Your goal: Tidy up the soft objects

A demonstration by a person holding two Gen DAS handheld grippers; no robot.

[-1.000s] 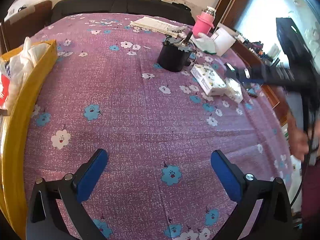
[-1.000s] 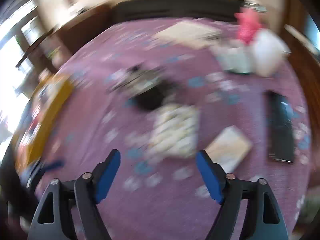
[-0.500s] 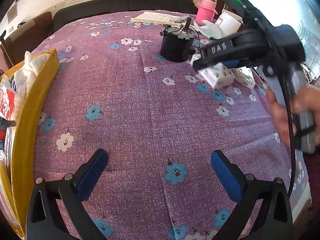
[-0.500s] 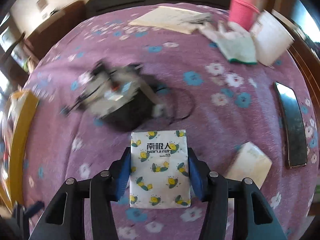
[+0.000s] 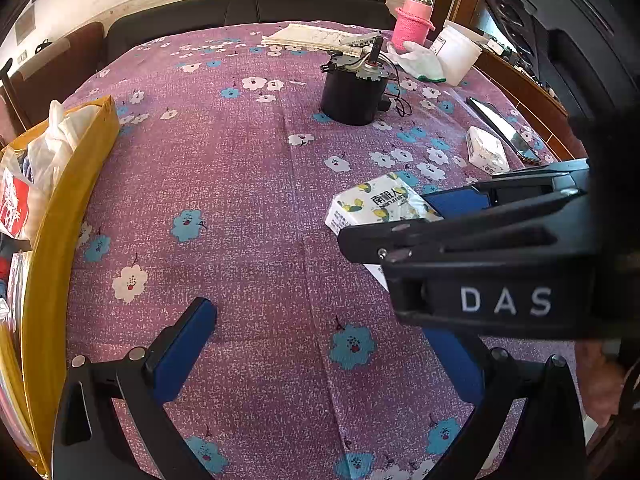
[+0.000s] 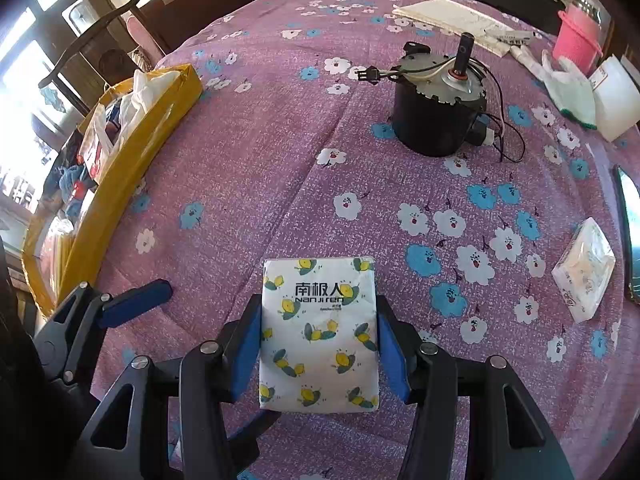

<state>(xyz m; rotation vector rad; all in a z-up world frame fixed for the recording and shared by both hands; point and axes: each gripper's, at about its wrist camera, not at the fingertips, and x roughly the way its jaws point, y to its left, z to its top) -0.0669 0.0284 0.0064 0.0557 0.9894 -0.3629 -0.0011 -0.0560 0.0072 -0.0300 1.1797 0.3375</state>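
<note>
A white tissue pack point(image 6: 320, 336) printed with yellow lemons sits between the blue pads of my right gripper point(image 6: 318, 304), which is shut on its two long sides. In the left wrist view the same pack point(image 5: 380, 204) pokes out from the right gripper point(image 5: 388, 220), held a little over the purple flowered cloth point(image 5: 240, 168). My left gripper point(image 5: 316, 320) stands open over bare cloth, its right finger partly hidden behind the right gripper. A second, smaller tissue pack point(image 6: 584, 272) lies at the right. A yellow box point(image 6: 132, 152) with bags and cloths inside is on the left.
A black motor with wires point(image 6: 436, 116) stands mid-table. Behind it lie papers point(image 6: 444, 16), a white glove point(image 6: 572, 92), a pink bottle point(image 6: 578, 40) and a white tub point(image 6: 616, 100). A phone point(image 5: 500, 128) lies near the right edge. A person's hand point(image 5: 600, 380) holds the right gripper.
My right gripper closed on the lemon-print pack and carried it away from the motor, toward the near side and the left gripper. The left gripper stayed open and nearly still.
</note>
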